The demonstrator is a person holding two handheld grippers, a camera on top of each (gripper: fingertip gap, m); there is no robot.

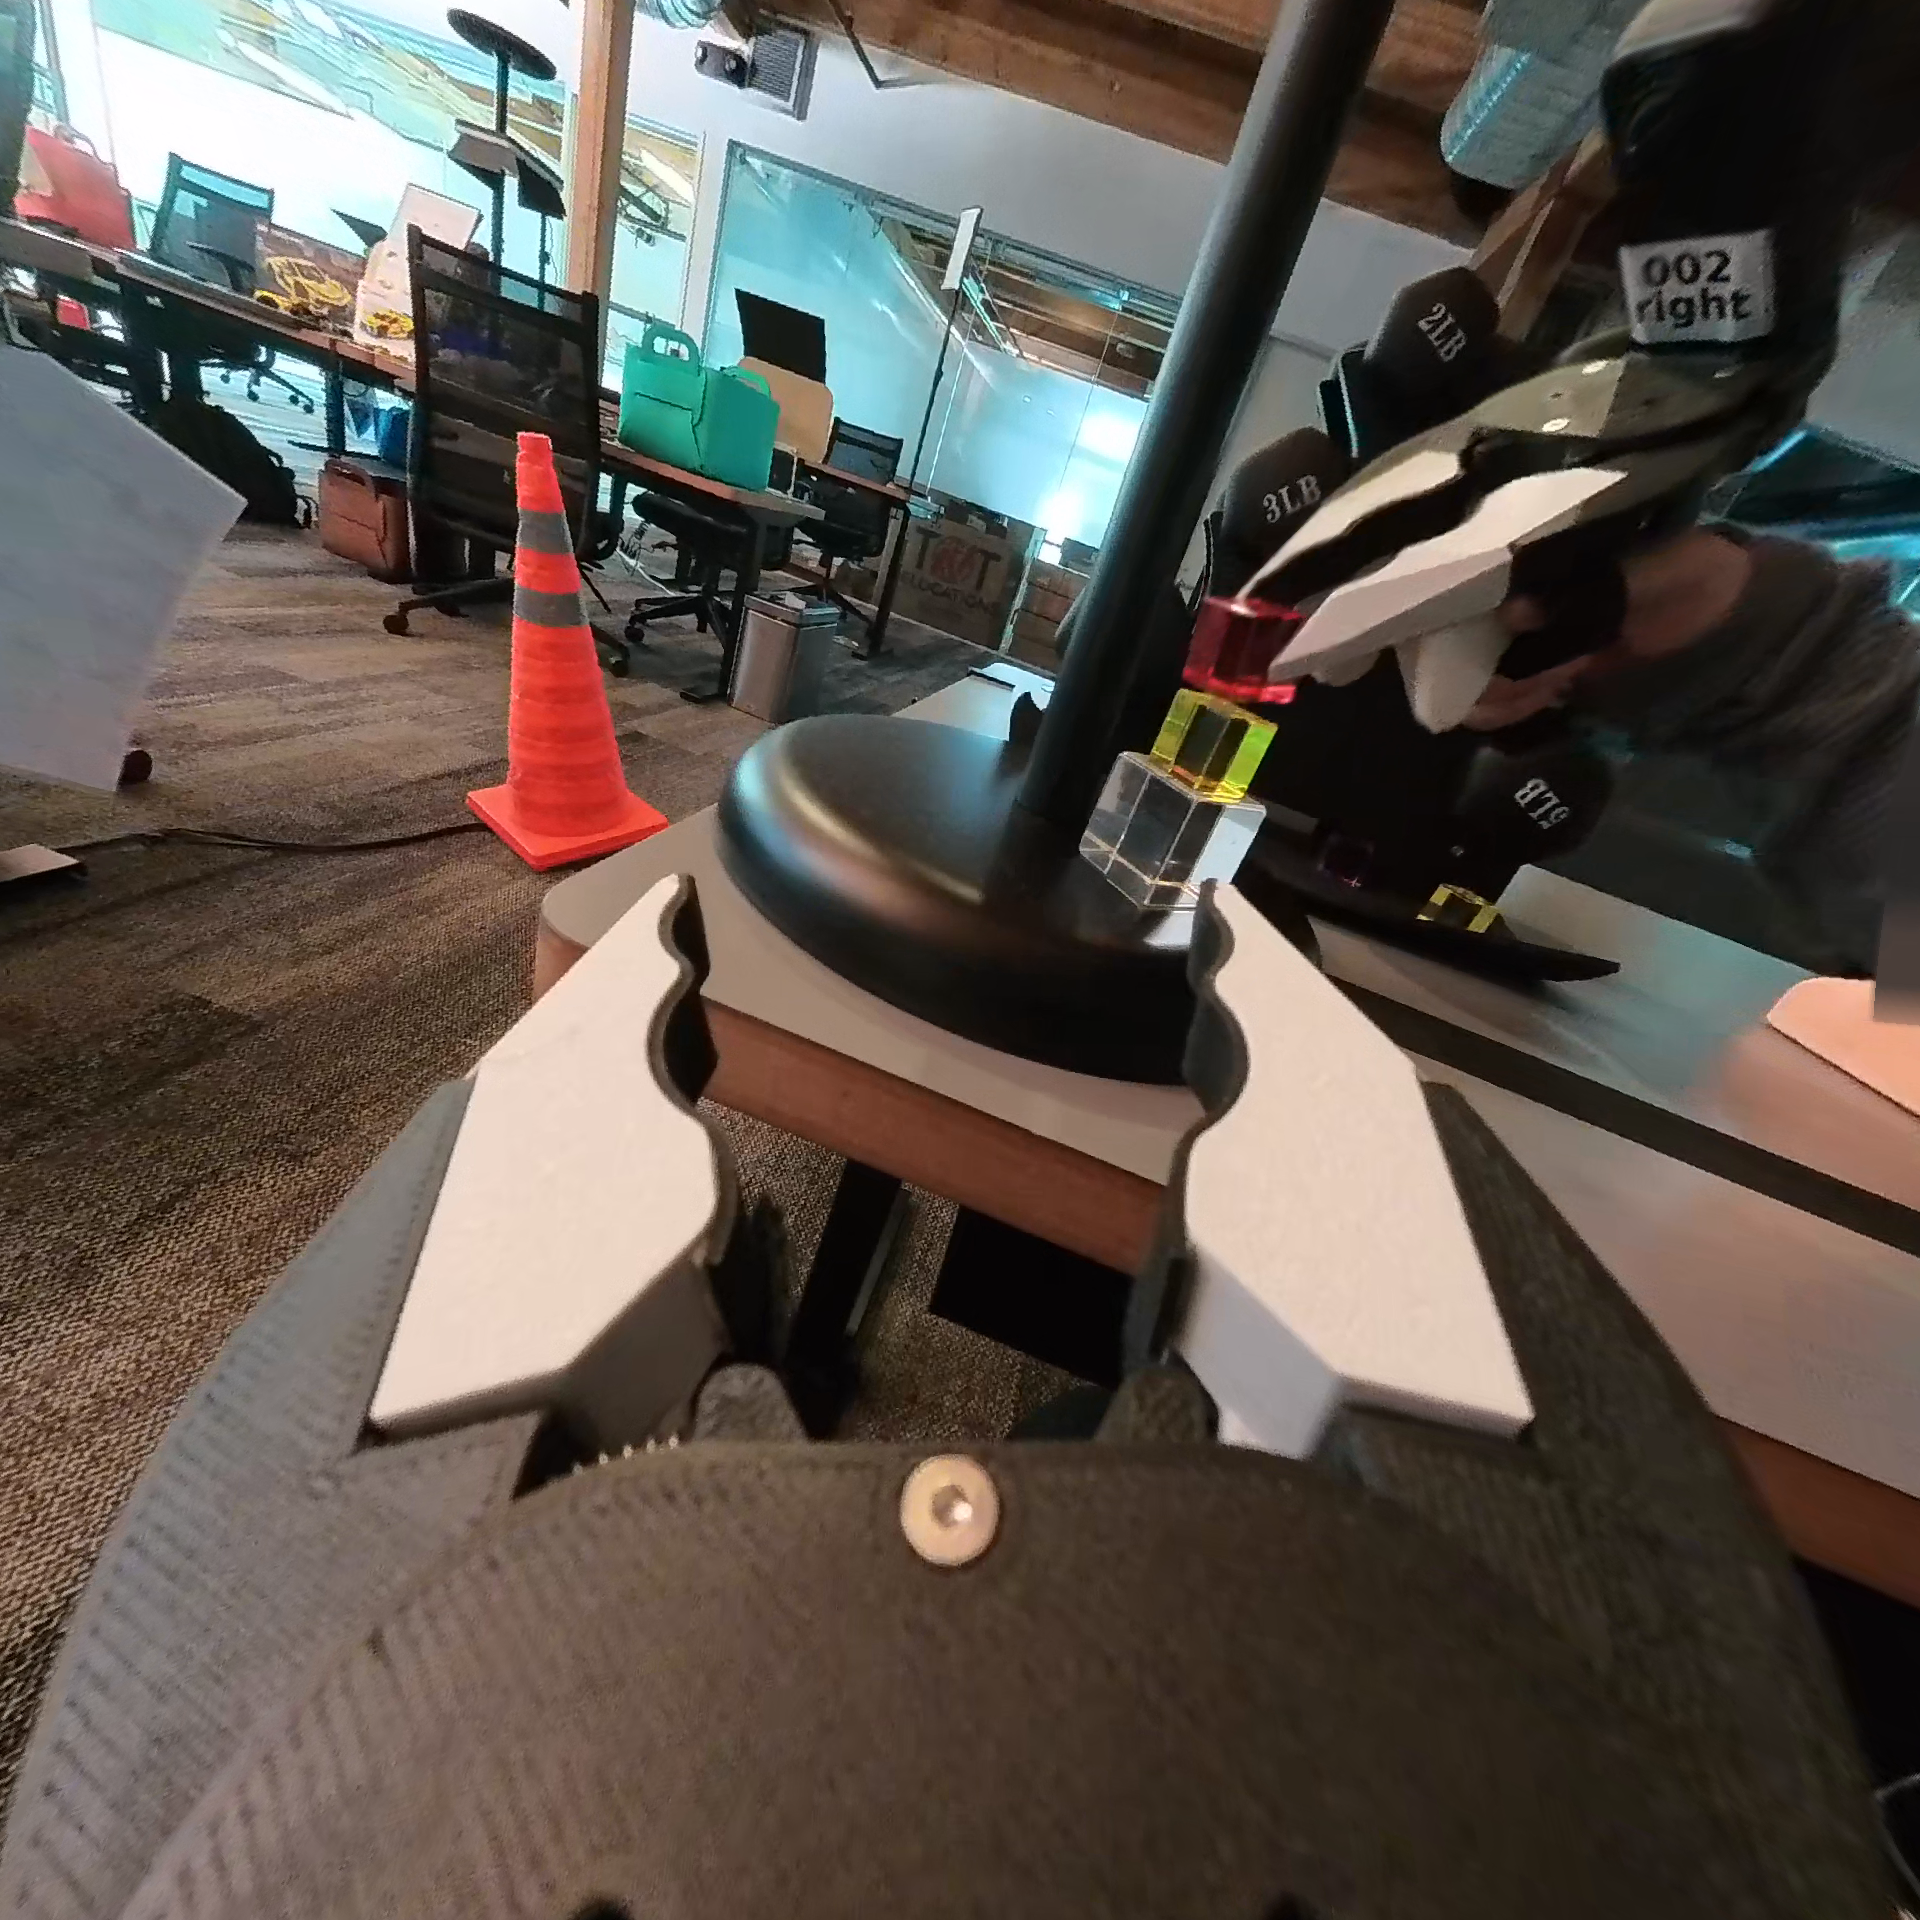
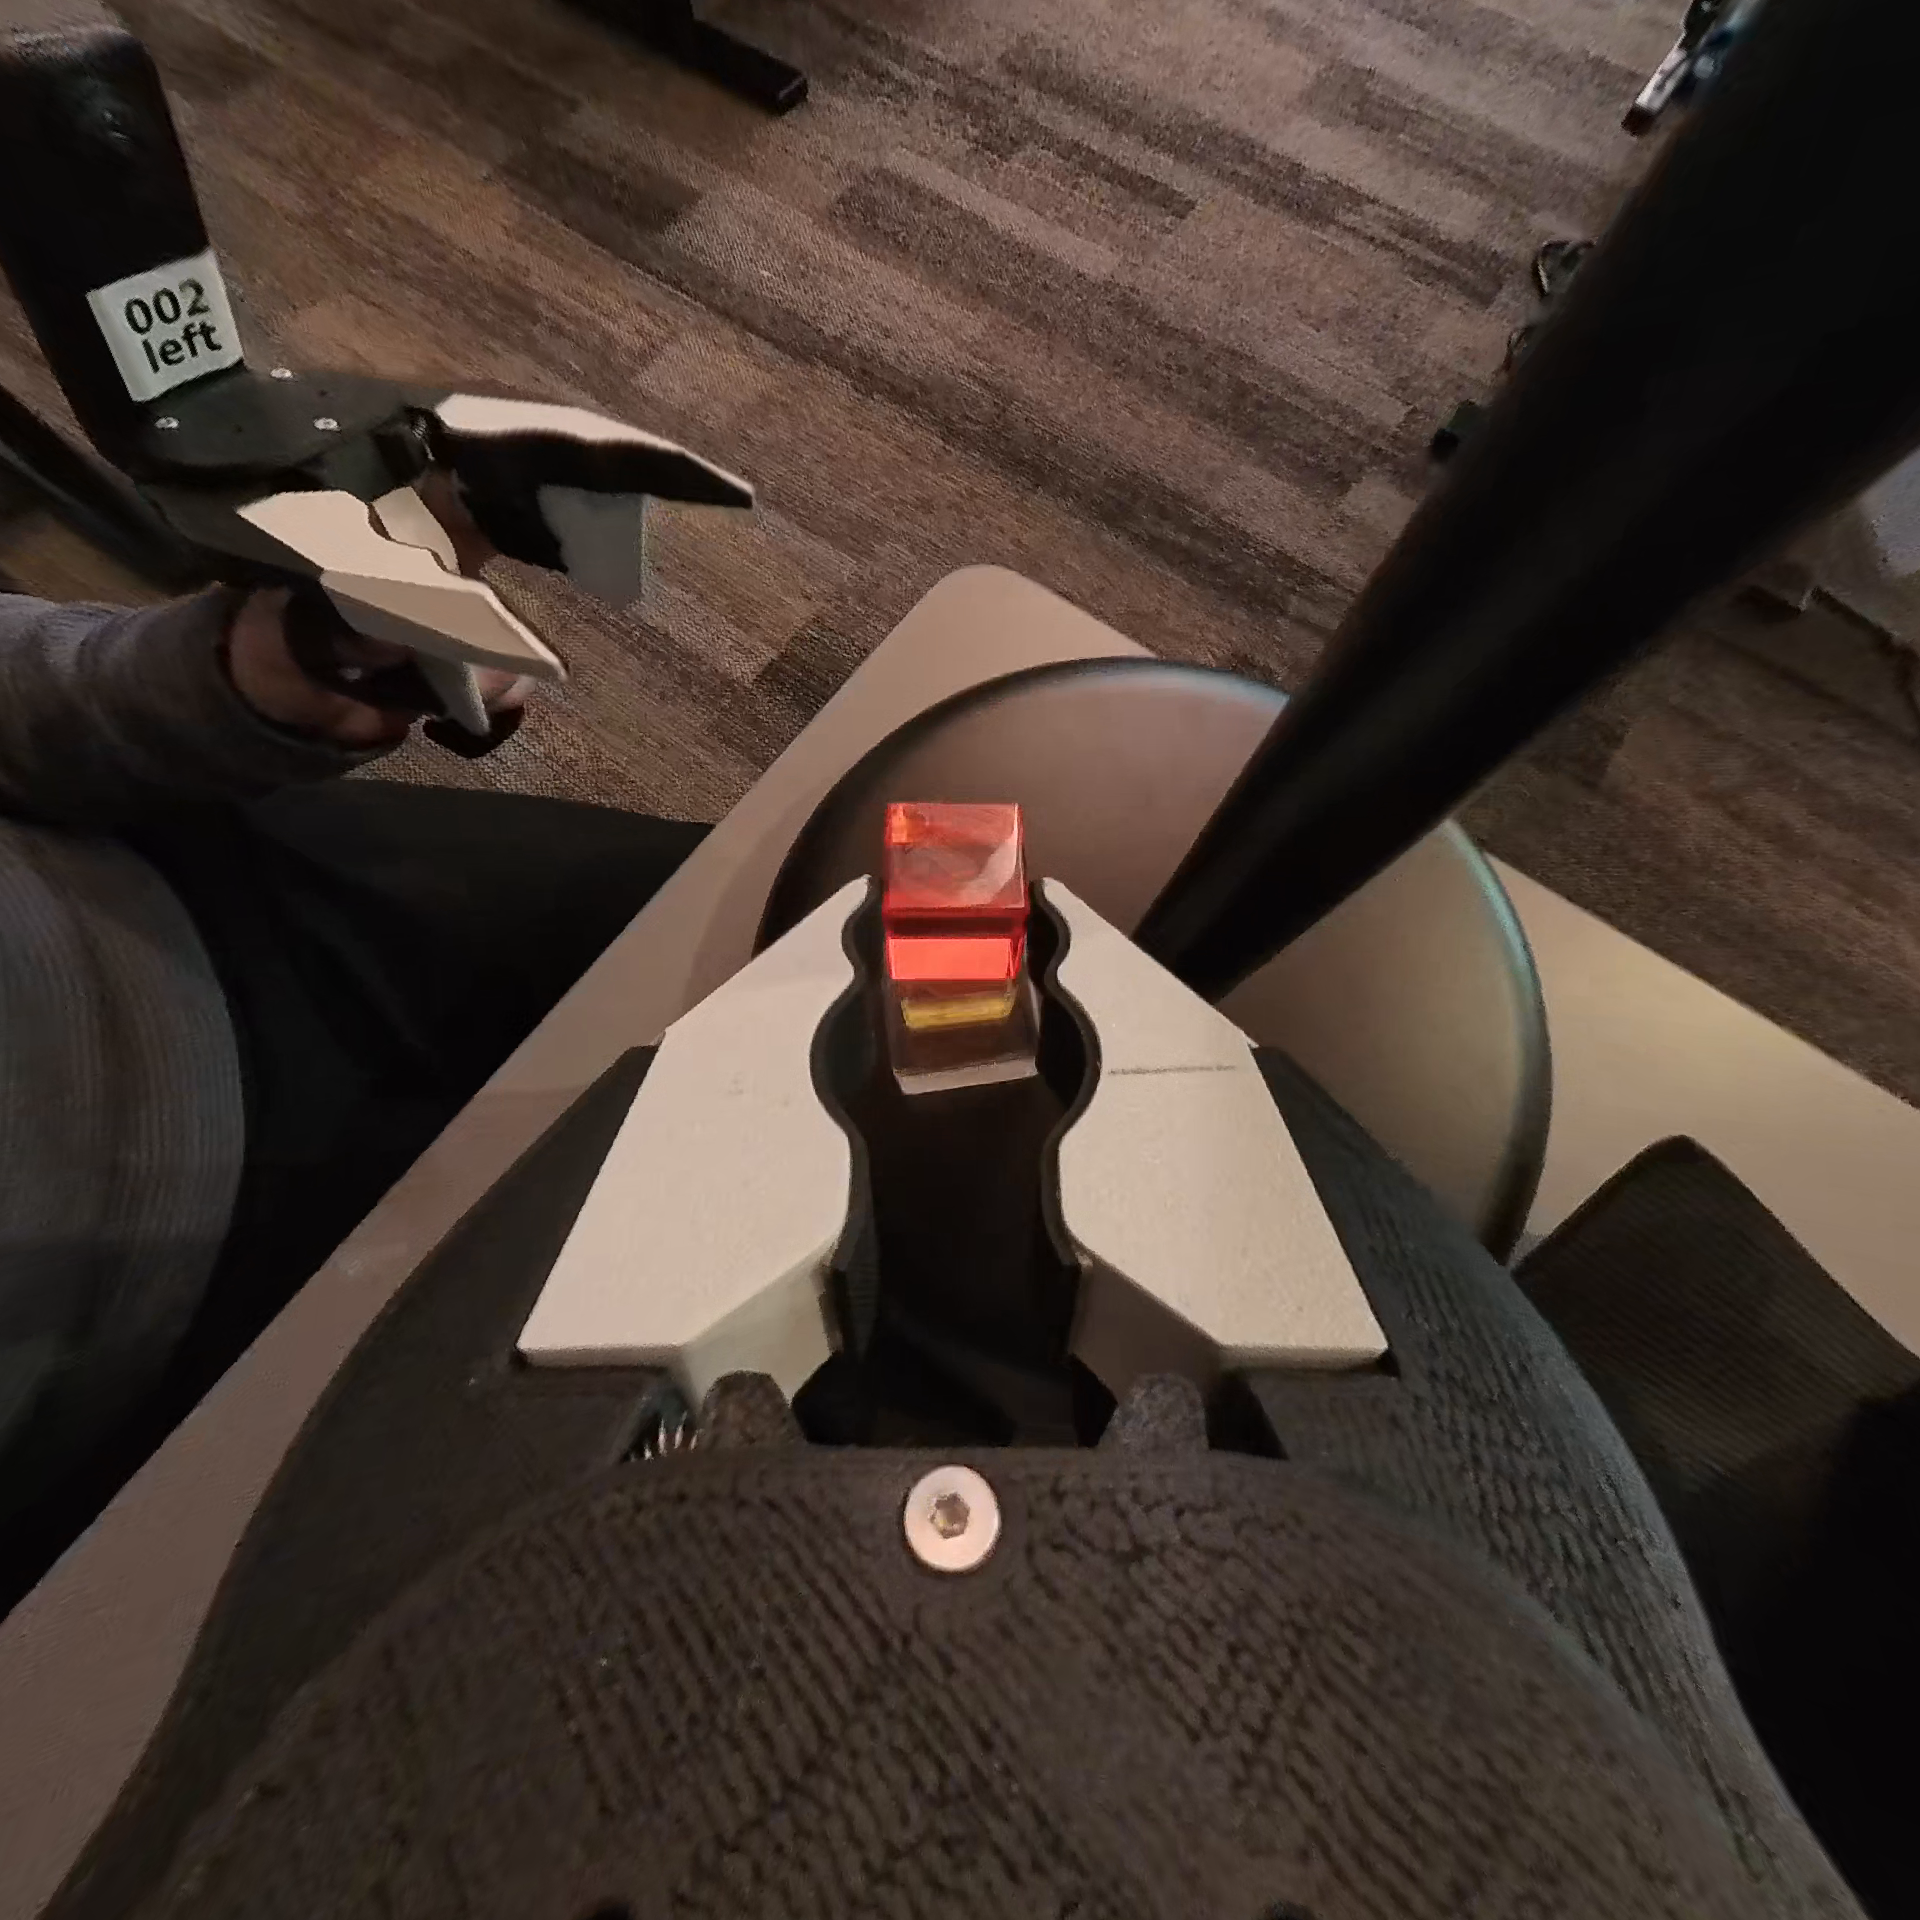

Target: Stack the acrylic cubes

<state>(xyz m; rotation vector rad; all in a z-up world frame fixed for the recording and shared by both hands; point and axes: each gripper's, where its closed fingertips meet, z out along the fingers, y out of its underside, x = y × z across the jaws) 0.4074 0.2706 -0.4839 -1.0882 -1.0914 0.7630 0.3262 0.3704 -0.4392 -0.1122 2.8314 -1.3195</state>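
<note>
A black lamp pole (image 2: 1455, 540) rises just beside a yellow cube (image 1: 1214, 745) stacked on a clear cube (image 1: 1169, 836). The right gripper (image 2: 956, 914) pinches a red cube (image 2: 954, 862) at its fingertips above them; the left gripper (image 1: 945, 935) gapes wide, empty.

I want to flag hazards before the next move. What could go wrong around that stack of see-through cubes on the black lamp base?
1. The right gripper holds a red transparent cube just above a yellow cube sitting off-centre on a clear cube; a nudge may topple them.
2. The black lamp pole stands close by, so the fingers may knock it.
</note>
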